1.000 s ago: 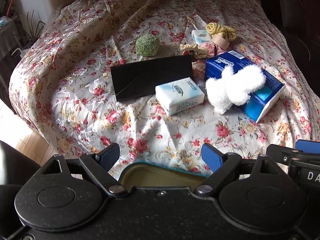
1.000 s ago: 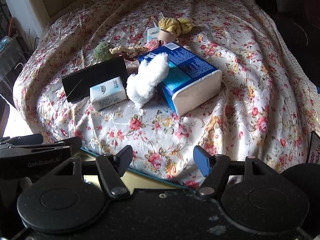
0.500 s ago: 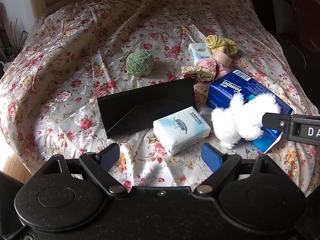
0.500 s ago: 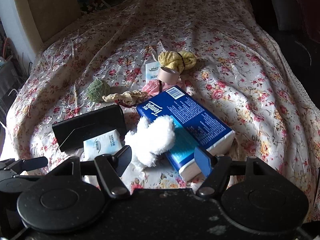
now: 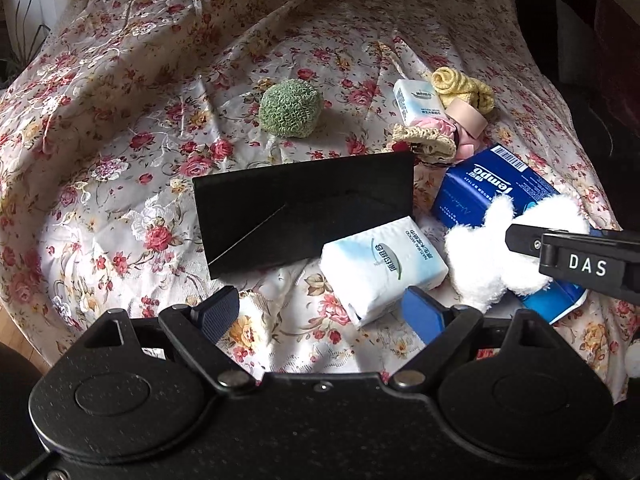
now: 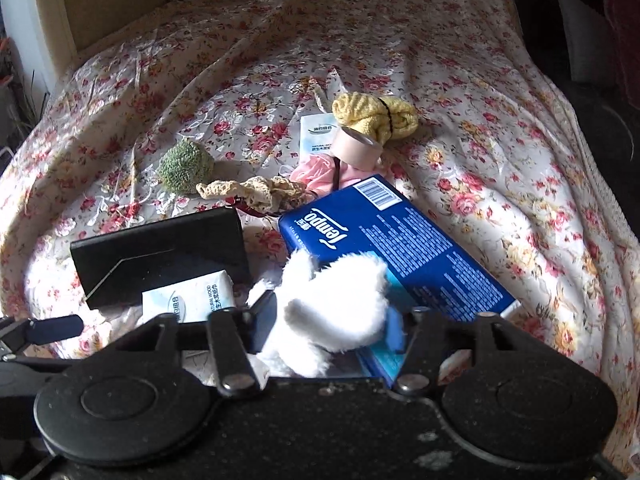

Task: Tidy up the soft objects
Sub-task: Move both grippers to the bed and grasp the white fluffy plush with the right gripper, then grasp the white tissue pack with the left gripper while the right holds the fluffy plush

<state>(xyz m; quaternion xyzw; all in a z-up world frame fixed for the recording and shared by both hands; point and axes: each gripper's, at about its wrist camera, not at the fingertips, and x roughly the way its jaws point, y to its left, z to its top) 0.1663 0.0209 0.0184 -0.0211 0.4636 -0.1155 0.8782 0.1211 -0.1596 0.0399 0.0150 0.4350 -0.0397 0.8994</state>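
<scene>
Black box (image 5: 304, 208) behind tissue pack (image 5: 382, 268), green ball (image 5: 290, 108) beyond (apart)

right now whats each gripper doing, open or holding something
Left gripper: open, nothing between its jaws.
Right gripper: jaws closing on the white fluffy toy, which sits between them.

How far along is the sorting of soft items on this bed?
Nothing looks sorted yet. In hand: the right hand-held gripper is closing its jaws around the white fluffy toy lying on the blue Tempo tissue pack. The left hand-held gripper is open and empty. Left: the green knitted ball, yellow knitted item and tissue packets lie scattered.
</scene>
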